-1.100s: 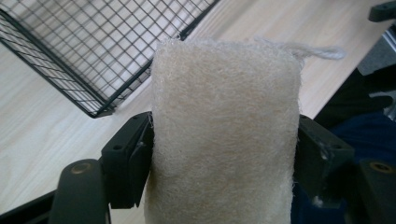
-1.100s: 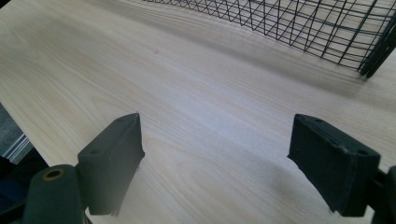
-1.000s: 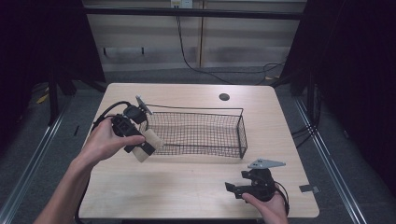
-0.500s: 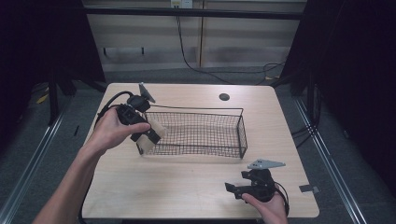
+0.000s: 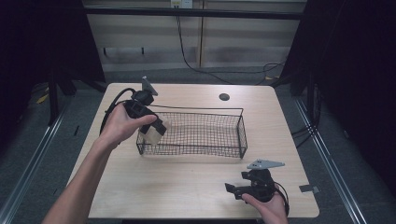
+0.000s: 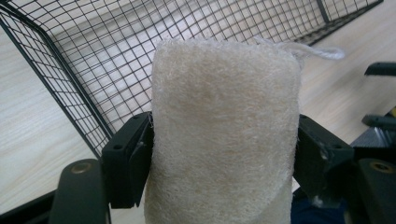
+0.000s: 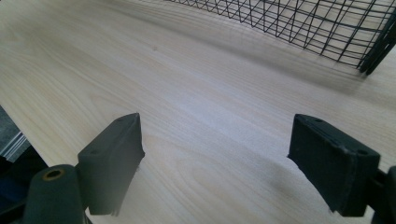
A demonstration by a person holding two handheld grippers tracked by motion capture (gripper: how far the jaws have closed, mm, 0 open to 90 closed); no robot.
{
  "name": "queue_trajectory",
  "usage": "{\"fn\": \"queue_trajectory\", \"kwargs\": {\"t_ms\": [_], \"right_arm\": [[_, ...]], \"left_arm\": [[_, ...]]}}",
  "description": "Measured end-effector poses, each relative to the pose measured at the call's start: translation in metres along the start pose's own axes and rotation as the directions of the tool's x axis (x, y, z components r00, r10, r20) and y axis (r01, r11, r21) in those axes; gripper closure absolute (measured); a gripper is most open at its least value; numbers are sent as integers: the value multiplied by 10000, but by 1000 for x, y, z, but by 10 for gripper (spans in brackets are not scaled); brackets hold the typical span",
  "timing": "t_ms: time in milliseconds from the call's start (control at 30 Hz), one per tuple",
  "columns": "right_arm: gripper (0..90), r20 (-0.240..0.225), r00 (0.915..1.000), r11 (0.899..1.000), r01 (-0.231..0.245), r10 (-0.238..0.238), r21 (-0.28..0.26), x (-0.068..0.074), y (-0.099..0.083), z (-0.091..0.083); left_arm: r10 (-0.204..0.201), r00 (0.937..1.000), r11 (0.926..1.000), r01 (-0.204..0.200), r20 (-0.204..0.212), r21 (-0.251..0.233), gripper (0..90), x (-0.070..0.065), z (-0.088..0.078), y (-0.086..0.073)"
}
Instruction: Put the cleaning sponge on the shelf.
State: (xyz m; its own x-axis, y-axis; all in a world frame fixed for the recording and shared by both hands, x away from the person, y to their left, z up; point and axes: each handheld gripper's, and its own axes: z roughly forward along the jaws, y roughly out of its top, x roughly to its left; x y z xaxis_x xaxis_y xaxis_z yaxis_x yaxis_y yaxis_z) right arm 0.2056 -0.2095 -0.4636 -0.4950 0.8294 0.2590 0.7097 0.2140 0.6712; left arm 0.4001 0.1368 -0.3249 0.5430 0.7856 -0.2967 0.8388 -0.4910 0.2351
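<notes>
One loofah sponge (image 6: 224, 135), one wire basket (image 5: 196, 135), one table (image 5: 177, 186), two grippers, left (image 5: 156, 128), right (image 5: 233, 189)

Pale wooden table (image 5: 187, 186) — dark floor (image 5: 42, 149)

sponge (image 6: 224, 135): cream, fibrous, perhaps loofah; basket (image 5: 196, 135): black mesh; table (image 5: 187, 186): pale woodgrain

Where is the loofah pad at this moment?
The loofah pad is clamped in the left gripper, over the wire basket's left end in the high view.
</notes>
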Motion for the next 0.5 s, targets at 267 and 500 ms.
{"fn": "queue_trajectory", "kwargs": {"t_ms": [267, 500], "right_arm": [[171, -17, 10000, 10000, 47, -47, 43, 0, 0, 0], [172, -36, 10000, 9998, 56, -56, 176, 1, 0, 0]], "left_arm": [[-811, 9967, 9967, 811, 47, -24, 288, 6, 10, 9], [-1594, 9862, 9872, 1594, -444, -19, 288, 9, 17, 13]]}}
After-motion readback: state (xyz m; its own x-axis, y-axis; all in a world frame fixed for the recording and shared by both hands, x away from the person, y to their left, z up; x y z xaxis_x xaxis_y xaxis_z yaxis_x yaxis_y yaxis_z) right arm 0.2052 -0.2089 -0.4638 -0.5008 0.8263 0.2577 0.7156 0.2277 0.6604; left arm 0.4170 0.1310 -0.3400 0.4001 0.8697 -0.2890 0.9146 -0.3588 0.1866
